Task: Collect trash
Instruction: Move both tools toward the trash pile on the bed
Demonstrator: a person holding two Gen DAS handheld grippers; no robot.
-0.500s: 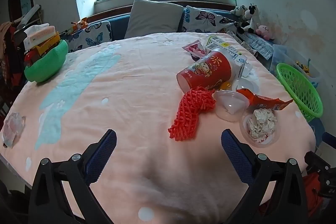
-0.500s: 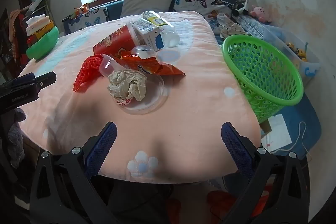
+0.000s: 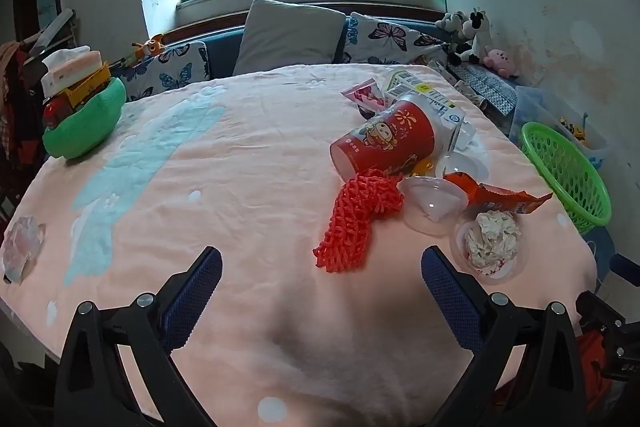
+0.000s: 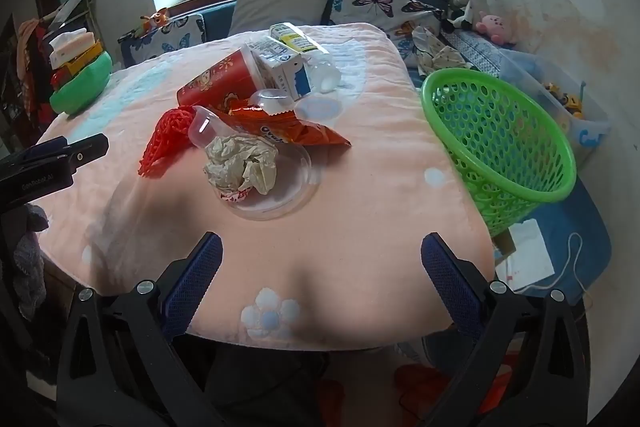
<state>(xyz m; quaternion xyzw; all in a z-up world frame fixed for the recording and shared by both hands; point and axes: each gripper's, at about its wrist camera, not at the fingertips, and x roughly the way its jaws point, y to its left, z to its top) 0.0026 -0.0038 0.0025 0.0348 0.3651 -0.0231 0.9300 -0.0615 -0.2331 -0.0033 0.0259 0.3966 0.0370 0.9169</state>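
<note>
Trash [image 4: 244,131] is seen heaped on the pink-covered counter [image 4: 360,227] beside the green basket [image 4: 500,147], untouched, with both tongs [image 3: 320,291] [image 4: 320,287] held open and empty; a first grasp is judged next

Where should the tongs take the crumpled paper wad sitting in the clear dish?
Grip the crumpled paper wad across its bulging top, coming down from above with the right tongs, which hang open nearest it. It mounds well above the shallow clear dish, so its upper folds are free, while the dish rim would probably block a low sideways approach. The green basket waits to its right.
</note>
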